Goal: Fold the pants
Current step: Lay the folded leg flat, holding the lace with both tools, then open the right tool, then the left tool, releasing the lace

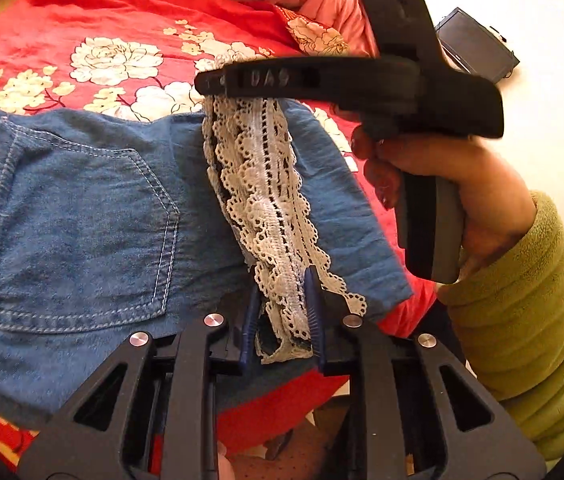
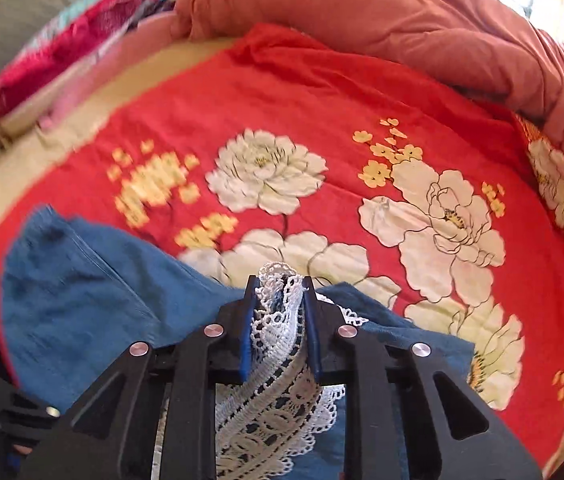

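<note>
The blue denim pants (image 1: 70,216) lie on the red floral bedspread (image 1: 42,52). The left gripper (image 1: 284,320) and right gripper (image 2: 278,320) each pinch the white lace-trimmed hem (image 1: 270,208), holding it taut for an even fold.

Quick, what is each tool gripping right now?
Left tool: shut on the white lace trim of the blue denim pants.
Right tool: shut on the same trim.

bright daylight | R view motion-blurred at left | fisheye bend + dark corners | glare top right, both views
</note>
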The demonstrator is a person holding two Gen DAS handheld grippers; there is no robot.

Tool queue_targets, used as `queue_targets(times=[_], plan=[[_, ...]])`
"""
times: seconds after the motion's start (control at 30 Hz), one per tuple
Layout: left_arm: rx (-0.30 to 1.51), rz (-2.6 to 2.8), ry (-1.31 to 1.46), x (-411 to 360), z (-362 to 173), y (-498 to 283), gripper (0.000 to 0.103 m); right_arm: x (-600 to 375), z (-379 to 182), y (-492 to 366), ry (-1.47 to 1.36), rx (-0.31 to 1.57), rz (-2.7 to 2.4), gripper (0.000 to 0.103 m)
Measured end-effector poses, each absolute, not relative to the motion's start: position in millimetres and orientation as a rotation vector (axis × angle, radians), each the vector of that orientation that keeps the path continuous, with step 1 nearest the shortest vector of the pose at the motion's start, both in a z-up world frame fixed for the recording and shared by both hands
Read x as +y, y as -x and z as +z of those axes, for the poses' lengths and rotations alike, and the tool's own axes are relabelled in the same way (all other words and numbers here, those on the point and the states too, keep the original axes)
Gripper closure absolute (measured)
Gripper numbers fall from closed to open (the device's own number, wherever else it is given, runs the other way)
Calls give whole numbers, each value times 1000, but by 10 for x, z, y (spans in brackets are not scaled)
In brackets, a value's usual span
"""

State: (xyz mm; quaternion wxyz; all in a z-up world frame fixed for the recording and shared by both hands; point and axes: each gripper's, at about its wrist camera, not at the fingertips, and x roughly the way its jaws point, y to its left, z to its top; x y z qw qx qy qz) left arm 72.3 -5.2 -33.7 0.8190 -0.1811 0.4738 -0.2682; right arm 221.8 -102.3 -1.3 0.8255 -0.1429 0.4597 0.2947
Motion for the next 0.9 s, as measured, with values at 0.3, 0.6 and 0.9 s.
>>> queue_targets(times=[0.3, 0.6, 0.9], plan=[[1028, -544, 352, -18, -384, -706, 88, -746, -346, -2250, 355, 1022, 658, 79], [1033, -561, 336, -26, -397, -704, 88, -1505, 201, -1925, 147, 874, 631, 57], [1034, -528, 286, -195, -398, -696, 86, -2059, -47, -1013, 193, 912, 591, 57]])
